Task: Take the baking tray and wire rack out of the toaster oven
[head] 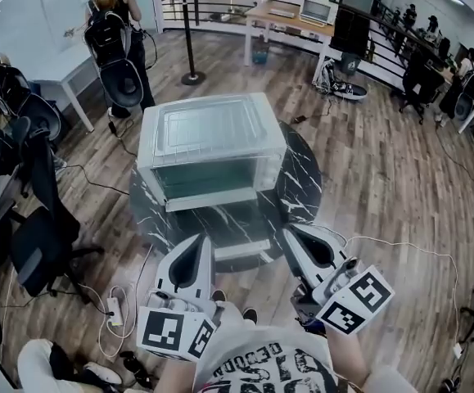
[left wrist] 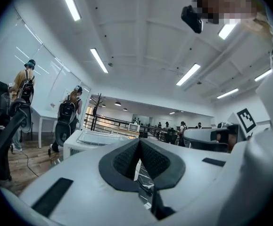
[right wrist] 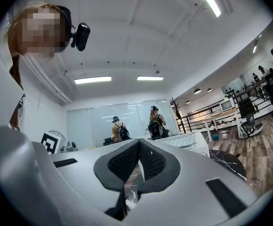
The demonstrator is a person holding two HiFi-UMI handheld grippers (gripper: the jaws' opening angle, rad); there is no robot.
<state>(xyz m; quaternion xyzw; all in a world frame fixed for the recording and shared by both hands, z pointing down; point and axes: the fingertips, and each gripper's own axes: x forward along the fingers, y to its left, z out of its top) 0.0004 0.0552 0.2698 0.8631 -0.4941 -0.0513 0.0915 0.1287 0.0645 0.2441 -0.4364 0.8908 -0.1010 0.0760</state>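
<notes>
The white toaster oven stands on a round black marble table, its door folded down toward me. The cavity behind it looks greenish; I cannot make out a tray or rack inside. A pale flat piece lies at the table's near edge between my grippers; what it is I cannot tell. My left gripper and right gripper hover near that edge, both shut with nothing in them. In the left gripper view the pads meet, with the oven beyond. The right gripper points level past the oven.
Office chairs crowd the left. A power strip and cables lie on the wood floor. Two people with backpacks stand by a white desk at the back left. A pole stand and a wooden desk are behind the oven.
</notes>
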